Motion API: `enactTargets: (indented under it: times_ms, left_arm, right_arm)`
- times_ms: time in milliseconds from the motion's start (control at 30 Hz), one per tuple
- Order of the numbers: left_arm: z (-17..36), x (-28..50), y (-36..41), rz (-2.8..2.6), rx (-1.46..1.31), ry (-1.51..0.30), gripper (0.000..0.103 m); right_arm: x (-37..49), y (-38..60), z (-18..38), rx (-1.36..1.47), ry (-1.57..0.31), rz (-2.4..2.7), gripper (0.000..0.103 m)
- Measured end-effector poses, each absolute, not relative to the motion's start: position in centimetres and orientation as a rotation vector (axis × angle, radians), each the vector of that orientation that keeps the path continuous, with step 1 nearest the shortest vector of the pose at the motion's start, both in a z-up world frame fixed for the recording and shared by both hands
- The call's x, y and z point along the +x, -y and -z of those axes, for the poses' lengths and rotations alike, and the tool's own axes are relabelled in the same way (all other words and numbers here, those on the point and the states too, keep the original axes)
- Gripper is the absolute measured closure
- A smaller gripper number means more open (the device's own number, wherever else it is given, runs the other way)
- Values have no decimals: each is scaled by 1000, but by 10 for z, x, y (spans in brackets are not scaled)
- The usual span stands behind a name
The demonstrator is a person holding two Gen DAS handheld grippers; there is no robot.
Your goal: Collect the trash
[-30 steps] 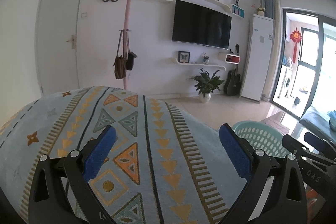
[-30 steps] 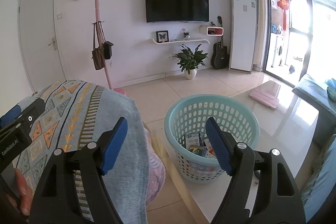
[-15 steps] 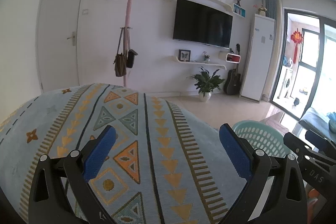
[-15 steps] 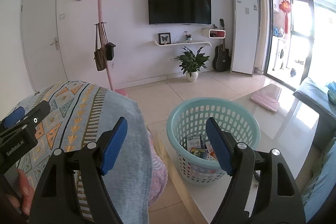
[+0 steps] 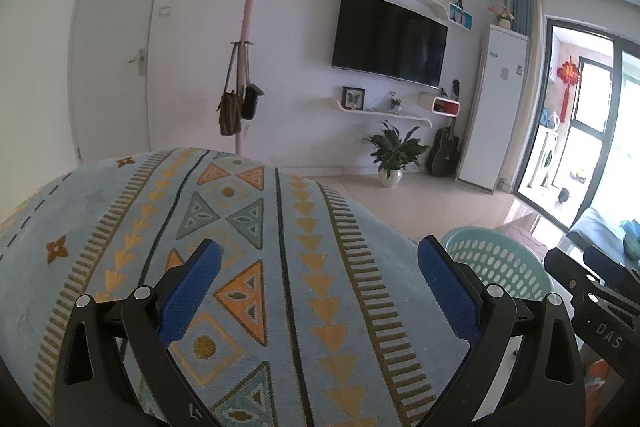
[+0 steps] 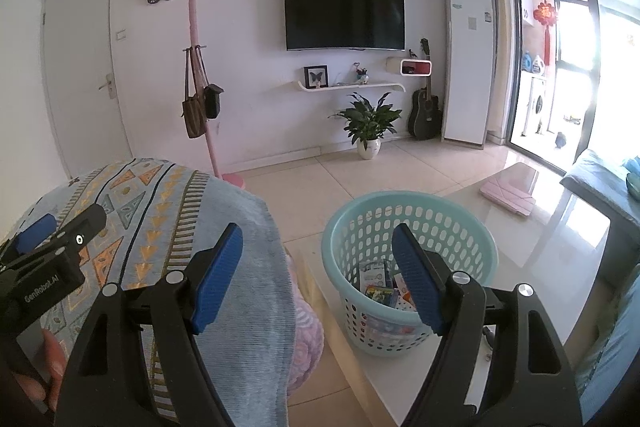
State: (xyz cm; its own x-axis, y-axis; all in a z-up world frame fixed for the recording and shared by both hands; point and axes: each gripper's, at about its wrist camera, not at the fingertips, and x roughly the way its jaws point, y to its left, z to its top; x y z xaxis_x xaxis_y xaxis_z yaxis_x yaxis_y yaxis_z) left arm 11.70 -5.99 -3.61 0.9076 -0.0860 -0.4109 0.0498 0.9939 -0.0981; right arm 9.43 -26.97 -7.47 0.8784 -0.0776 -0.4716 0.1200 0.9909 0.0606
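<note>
Right gripper (image 6: pixel 316 263): blue pads spread wide, nothing between them. Left gripper (image 5: pixel 320 279): pads likewise wide apart and empty, held over a patterned blue blanket (image 5: pixel 240 247). Teal basket (image 6: pixel 412 219) stands on a glossy white table (image 6: pixel 560 223), just beyond the right gripper, holding colourful packets (image 6: pixel 378 285).
</note>
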Motion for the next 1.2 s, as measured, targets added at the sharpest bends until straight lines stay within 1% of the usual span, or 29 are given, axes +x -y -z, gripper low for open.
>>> enactTargets:
  times_ms: [1200]
  left_arm:
    - [37, 120, 62, 73, -88, -444, 8]
  right_arm:
    - [93, 262, 82, 81, -488, 89, 30]
